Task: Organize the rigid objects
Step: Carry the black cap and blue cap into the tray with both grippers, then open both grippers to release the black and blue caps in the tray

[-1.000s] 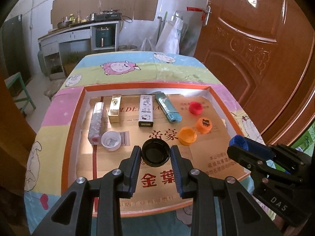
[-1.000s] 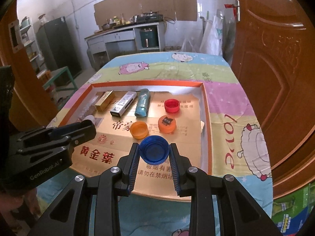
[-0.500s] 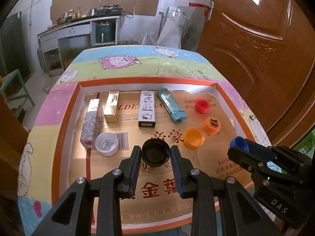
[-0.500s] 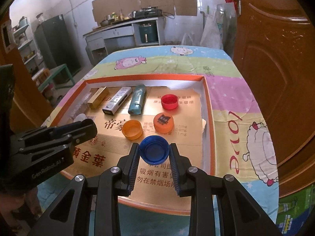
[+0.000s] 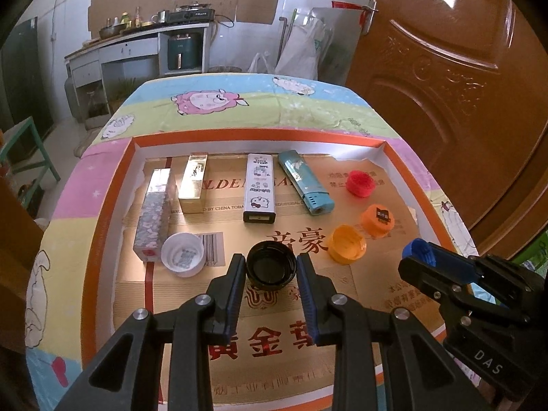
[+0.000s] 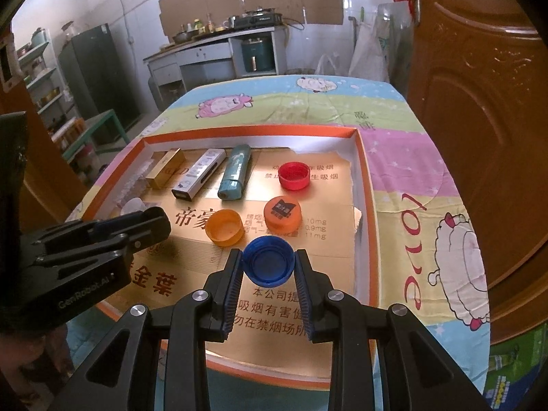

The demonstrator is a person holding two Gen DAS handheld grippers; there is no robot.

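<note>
Jaws of the left gripper (image 5: 271, 269) are clamped on a black cap (image 5: 271, 270), open side up; jaws of the right gripper (image 6: 268, 260) are clamped on a blue cap (image 6: 268, 259), open side up. Both caps are held above the near half of the orange-rimmed tray (image 5: 113, 205), which lies on a cartoon-print tablecloth (image 5: 239, 102).

Positions relative to the black cap, left wrist view:
- White cap (image 5: 182, 254): just to the left, open side up, on the tray floor.
- Silver patterned box (image 5: 154, 212): left and farther back, touching or nearly touching the white cap.
- Gold box (image 5: 193, 181), white cartoon-print lighter (image 5: 259, 186) and blue lighter (image 5: 304, 179): in a row behind it.
- Yellow-orange cap (image 5: 346, 244): near right, open side up.
- Orange cap (image 5: 377, 220): beyond that, closed side up with a dark label.
- Red cap (image 5: 359, 183): farthest right-rear.

Yellow-orange cap and orange cap lie directly beyond the blue cap in the right wrist view.
</note>
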